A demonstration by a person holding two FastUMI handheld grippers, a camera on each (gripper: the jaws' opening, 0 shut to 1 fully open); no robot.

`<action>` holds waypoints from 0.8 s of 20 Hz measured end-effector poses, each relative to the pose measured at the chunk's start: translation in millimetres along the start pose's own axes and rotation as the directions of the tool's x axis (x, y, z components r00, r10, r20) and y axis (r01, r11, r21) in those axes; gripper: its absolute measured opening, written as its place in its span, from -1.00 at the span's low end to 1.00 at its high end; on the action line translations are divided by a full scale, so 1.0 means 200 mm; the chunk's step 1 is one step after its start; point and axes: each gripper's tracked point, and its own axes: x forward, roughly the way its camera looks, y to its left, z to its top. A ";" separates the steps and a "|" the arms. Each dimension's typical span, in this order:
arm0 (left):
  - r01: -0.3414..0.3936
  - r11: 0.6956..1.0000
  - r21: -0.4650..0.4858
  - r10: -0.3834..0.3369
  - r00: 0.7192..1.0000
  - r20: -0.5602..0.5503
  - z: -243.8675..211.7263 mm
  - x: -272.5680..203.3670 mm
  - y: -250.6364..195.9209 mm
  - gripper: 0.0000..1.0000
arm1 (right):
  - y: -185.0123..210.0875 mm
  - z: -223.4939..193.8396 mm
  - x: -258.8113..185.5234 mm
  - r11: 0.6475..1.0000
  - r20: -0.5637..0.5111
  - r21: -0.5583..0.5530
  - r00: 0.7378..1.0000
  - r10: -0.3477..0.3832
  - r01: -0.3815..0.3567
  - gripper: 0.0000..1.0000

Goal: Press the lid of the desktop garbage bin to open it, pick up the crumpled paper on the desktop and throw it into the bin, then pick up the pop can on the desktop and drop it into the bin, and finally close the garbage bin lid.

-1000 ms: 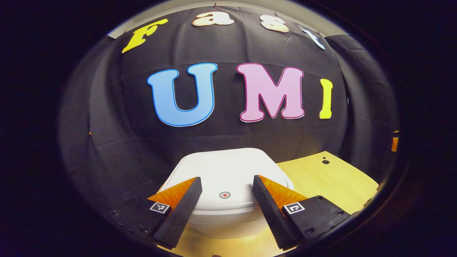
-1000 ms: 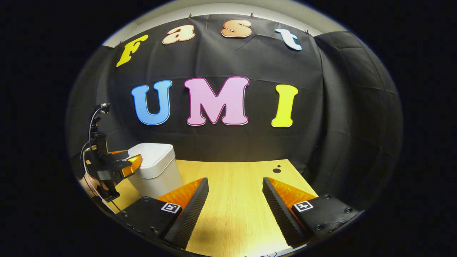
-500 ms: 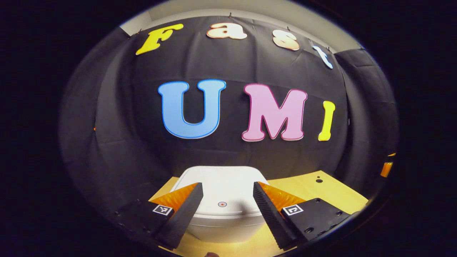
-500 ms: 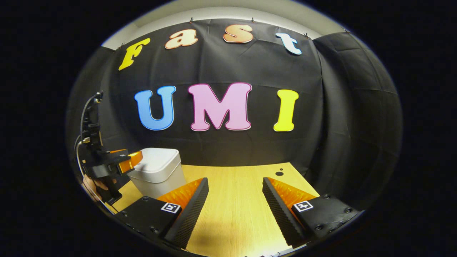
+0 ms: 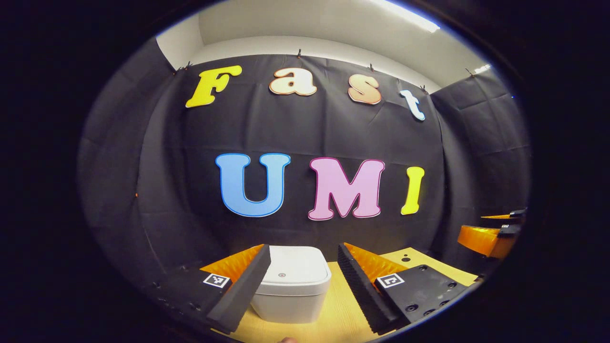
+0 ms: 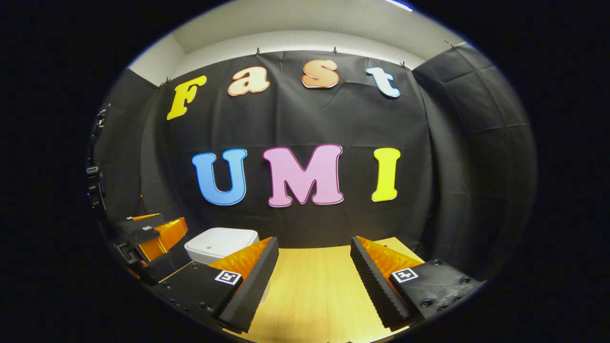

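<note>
Bin sits on the wooden desktop near the back cloth wall, lid down and flush. In the left gripper view it stands ahead of the left gripper, framed between the two fingers but apart from them. Left jaws spread wide, holding nothing. Right gripper jaws also spread, empty, over bare desktop with the bin off to its left.

Handling judgement: the bin looks like smooth, rigid white plastic, probably light (likely to slide or tip if pushed sideways). The lid carries a small round mark near its front edge; that seems the place to press, straight down, with one fingertip rather than a pinch. No grasp needed on the body.

Crumpled paper and pop can: cannot locate them. With the lid shut, task appears at or near its end.
</note>
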 end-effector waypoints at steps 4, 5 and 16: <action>0.017 0.999 -0.032 -0.017 1.000 -0.004 -0.04 -0.13 -0.02 0.92 | 0.06 -0.06 -0.08 0.999 0.030 -0.029 0.999 0.021 -0.021 0.96; 0.014 0.999 -0.042 -0.014 1.000 -0.002 -0.05 -0.14 -0.02 0.92 | 0.07 -0.08 -0.09 0.998 0.017 -0.048 0.999 0.029 -0.028 0.95; 0.036 0.999 0.002 -0.036 0.998 0.058 0.02 -0.14 -0.01 0.92 | 0.12 -0.11 -0.09 0.996 -0.017 -0.071 0.999 0.043 -0.044 0.95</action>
